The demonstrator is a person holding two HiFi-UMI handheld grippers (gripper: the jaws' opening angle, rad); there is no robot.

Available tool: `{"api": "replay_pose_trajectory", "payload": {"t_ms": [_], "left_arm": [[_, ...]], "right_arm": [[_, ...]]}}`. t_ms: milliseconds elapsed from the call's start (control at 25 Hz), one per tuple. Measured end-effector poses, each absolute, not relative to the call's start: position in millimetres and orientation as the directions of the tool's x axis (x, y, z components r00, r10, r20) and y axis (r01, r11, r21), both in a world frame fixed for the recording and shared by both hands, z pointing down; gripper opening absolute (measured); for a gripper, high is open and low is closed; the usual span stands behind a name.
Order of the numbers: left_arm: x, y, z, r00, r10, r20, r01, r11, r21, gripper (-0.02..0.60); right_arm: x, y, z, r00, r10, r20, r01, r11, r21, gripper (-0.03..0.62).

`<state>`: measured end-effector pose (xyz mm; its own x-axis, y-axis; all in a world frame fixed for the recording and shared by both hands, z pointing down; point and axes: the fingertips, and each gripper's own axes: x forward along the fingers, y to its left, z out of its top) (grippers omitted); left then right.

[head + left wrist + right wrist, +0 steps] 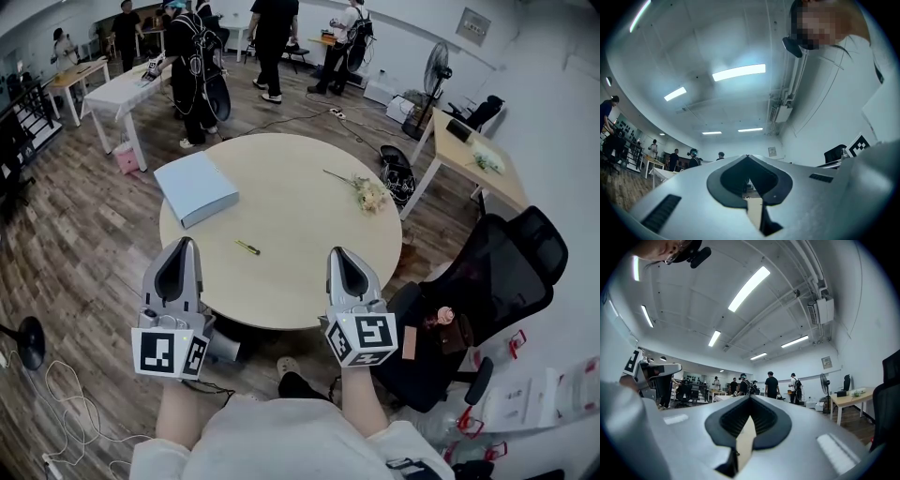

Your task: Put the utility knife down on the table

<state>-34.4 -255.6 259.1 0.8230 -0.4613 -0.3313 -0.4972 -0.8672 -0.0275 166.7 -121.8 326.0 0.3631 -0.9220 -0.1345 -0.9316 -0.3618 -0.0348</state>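
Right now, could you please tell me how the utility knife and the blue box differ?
The utility knife is small, thin and yellow; the blue box is broad and pale blue. The knife lies near the middle of the table; the box sits by its left edge. Both lie flat on it.

Utility knife — blade too small to tell (just a yellow sliver), table rim partly hidden

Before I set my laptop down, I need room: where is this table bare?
The table is bare on its far side, between box and flowers, and at the near rim, between the left gripper and right gripper, short of the knife. Box crowds the left, flowers the right.
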Motion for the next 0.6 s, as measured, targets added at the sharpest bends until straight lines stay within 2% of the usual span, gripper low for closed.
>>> {"api": "replay_pose_trajectory", "payload": {"t_ms": [600], "left_arm": [[-56.3,-259.6,260.4,0.811,-0.476,-0.342,-0.507,-0.862,-0.004,0.008]], "right_arm": [[147.0,-127.0,326.1,0.352,-0.927,-0.13,-0.935,-0.353,-0.022,0.011]]}}
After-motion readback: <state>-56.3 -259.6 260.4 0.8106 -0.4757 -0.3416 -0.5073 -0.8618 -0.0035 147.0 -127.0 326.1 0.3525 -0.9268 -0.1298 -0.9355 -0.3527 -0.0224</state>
